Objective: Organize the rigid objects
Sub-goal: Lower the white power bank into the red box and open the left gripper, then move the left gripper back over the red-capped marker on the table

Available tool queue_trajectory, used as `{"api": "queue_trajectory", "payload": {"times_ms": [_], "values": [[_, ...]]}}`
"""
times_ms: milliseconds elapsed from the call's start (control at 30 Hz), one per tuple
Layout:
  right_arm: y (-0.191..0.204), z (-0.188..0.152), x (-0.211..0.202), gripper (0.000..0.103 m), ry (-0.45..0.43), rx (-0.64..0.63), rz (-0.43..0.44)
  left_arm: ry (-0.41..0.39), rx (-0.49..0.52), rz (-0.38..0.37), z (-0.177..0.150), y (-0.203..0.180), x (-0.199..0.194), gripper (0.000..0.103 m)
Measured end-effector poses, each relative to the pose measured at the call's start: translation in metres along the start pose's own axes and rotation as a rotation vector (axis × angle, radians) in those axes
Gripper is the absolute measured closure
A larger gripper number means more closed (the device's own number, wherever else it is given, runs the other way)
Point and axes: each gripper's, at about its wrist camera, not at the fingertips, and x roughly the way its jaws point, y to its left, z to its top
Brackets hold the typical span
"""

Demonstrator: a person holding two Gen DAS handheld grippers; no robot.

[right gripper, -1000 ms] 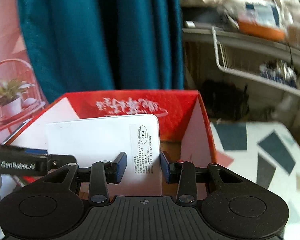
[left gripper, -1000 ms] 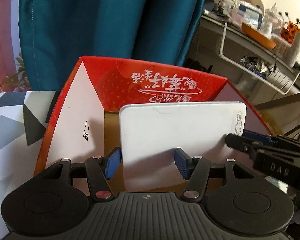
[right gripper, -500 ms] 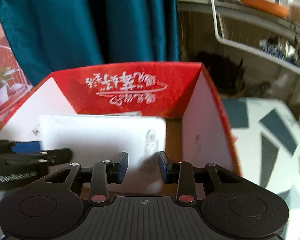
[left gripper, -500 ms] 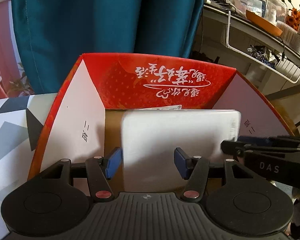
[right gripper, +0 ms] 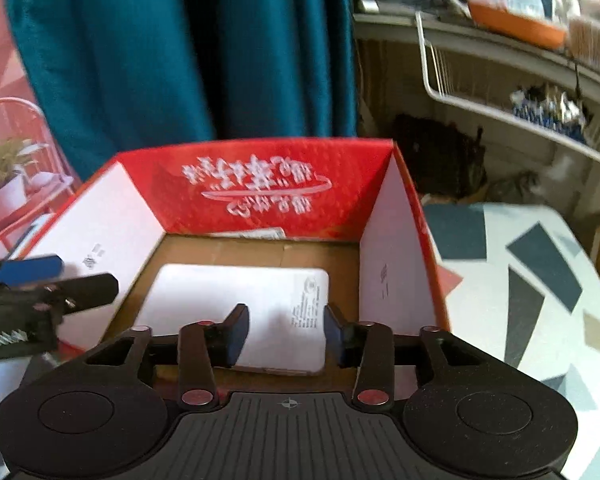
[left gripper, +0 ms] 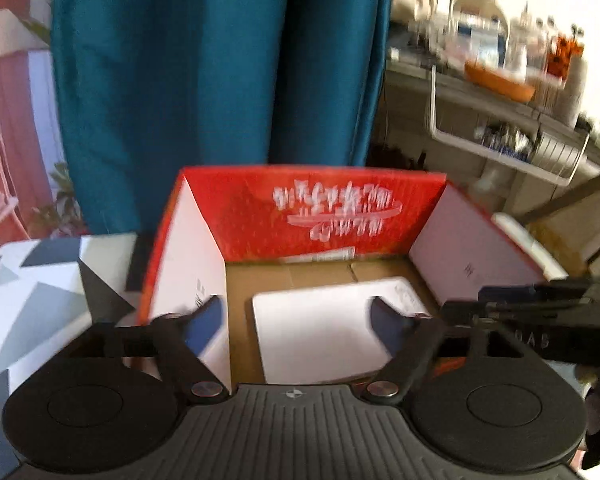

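Observation:
A flat white slab (left gripper: 320,332) with a printed label at its right end lies on the brown floor of the open red cardboard box (left gripper: 312,200). My left gripper (left gripper: 296,312) hovers above it, jaws opening wide, blue pads clear of the slab. In the right wrist view the same slab (right gripper: 228,296) rests flat inside the box (right gripper: 260,184). My right gripper (right gripper: 286,316) is over its near right part, jaws opening, pads not pressing on it. Each gripper shows at the edge of the other's view: the right gripper (left gripper: 540,308) and the left gripper (right gripper: 40,280).
The box stands on a tablecloth with grey and dark triangles (right gripper: 520,280). A teal curtain (left gripper: 220,80) hangs behind it. A cluttered shelf with a white wire basket (right gripper: 500,100) runs along the right. A small paper slip (right gripper: 252,234) lies by the box's back wall.
The white slab, held upright over the box by both grippers, went down and now lies flat on the box floor. Both pairs of jaws have spread apart and let it go.

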Motion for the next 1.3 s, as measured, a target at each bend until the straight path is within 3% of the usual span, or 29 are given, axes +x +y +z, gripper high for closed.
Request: {"api": "queue_trajectory", "payload": {"times_ms": [33, 100, 167, 267, 367, 600, 767, 933, 1167, 1300], "values": [[0.001, -0.002, -0.008, 0.051, -0.028, -0.009, 0.012, -0.040, -0.008, -0.003, 0.001, 0.002, -0.009, 0.002], [0.002, -0.008, -0.022, 0.008, -0.086, -0.022, 0.025, -0.082, -0.016, 0.005, 0.001, 0.004, -0.026, 0.000], [0.002, -0.016, -0.037, 0.000, -0.147, -0.025, 0.051, -0.095, -0.002, 0.025, 0.000, 0.003, -0.040, 0.000], [-0.002, -0.024, -0.051, 0.000, -0.163, 0.003, 0.060, -0.095, 0.030, 0.090, -0.007, 0.001, -0.056, 0.000], [-0.007, -0.035, -0.066, 0.000, -0.217, 0.030, 0.074, -0.096, 0.047, 0.104, -0.019, 0.001, -0.072, 0.000], [-0.007, -0.069, -0.091, 0.000, -0.282, 0.044, 0.137, -0.067, -0.031, 0.149, -0.054, 0.015, -0.104, 0.000], [-0.004, -0.095, -0.100, 0.000, -0.251, 0.094, 0.142, -0.033, -0.116, 0.125, -0.080, 0.025, -0.123, 0.000], [0.012, -0.121, -0.113, 0.000, -0.223, 0.061, 0.148, 0.014, -0.095, 0.180, -0.106, 0.023, -0.133, 0.000], [0.039, -0.157, -0.127, 0.000, -0.151, 0.036, 0.147, 0.052, -0.057, 0.175, -0.137, 0.023, -0.147, 0.000], [0.058, -0.174, -0.131, 0.003, -0.106, -0.047, 0.184, 0.066, -0.085, 0.170, -0.147, 0.027, -0.156, 0.000]]}}
